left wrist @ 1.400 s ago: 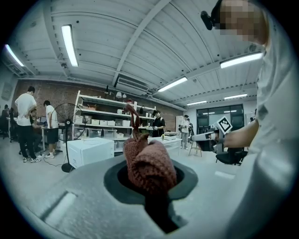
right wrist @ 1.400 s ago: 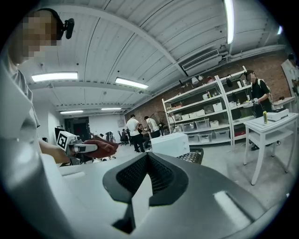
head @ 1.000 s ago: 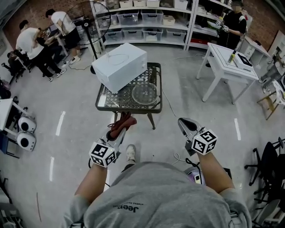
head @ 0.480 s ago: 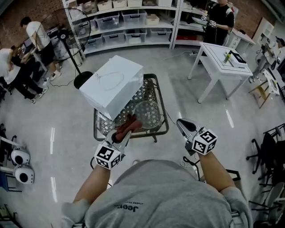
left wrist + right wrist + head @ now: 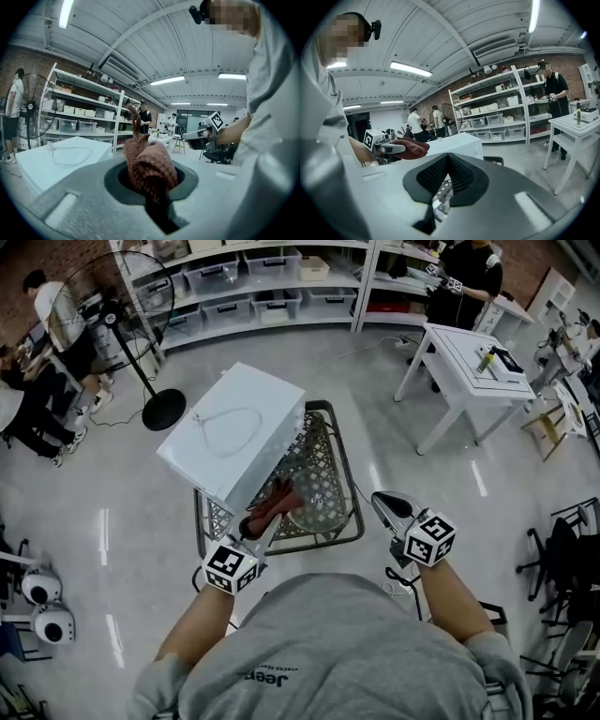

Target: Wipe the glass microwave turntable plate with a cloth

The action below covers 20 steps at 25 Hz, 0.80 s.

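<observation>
A: While the person stood at the near side of the mesh table (image 5: 330, 532), what filled the room around it?

B: Long shelving (image 5: 272, 277) ran along the far wall, loaded with bins. White side table (image 5: 464, 352) stood far right, standing fan (image 5: 89, 306) far left. Other people were at the far left and far right corners.

A: And on the mesh table itself?

B: White microwave (image 5: 234, 432) took the left and far part of it. Glass turntable plate (image 5: 323, 486) lay flat on the mesh just right of the microwave, on the table's right half.

A: Left gripper (image 5: 262, 524)?

B: It reached out over the table's near left part. Its jaws were clamped on a reddish-brown cloth (image 5: 149, 166), which was bunched and stuck out well past the tips, with one twisted tail standing up. From the head view the cloth overlapped the plate's near left rim. I could not read whether it touched the glass or hung above it.

A: Right gripper (image 5: 382, 502)?

B: It was held by the table's near right corner, beside the plate and apart from the cloth. Its jaws met tip to tip with nothing between them. Through the gap below the tips, its own view showed the mesh and a curve of the plate's rim.
</observation>
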### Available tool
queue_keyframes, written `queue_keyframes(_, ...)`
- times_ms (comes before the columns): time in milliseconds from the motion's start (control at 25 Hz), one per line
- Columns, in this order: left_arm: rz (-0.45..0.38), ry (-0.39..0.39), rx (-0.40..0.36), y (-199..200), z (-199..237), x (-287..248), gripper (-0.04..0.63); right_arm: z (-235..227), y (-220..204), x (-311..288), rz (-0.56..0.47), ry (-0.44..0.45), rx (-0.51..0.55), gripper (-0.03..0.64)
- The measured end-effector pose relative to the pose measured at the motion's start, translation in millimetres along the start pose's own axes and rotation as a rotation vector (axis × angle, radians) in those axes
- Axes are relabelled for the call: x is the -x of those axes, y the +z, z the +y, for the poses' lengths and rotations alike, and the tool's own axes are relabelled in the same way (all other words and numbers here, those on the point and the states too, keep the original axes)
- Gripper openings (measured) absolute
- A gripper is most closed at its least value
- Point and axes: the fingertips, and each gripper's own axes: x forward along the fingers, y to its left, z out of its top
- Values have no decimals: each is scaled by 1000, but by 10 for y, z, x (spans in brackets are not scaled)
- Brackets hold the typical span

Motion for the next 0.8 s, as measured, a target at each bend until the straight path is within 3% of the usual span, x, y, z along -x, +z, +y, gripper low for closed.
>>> queue_keyframes(280,52,98,20,-133,66,-618,58,-683,-55,-269,33,118,37,11)
queue_keyframes(600,95,337,89,-57,-82,-1140,58,-1248,-258,-436,129,365,110,11)
queue_keyframes(800,133,367,123,-290,-58,-1286,58,-1376,-696,-588,207,409,134,11)
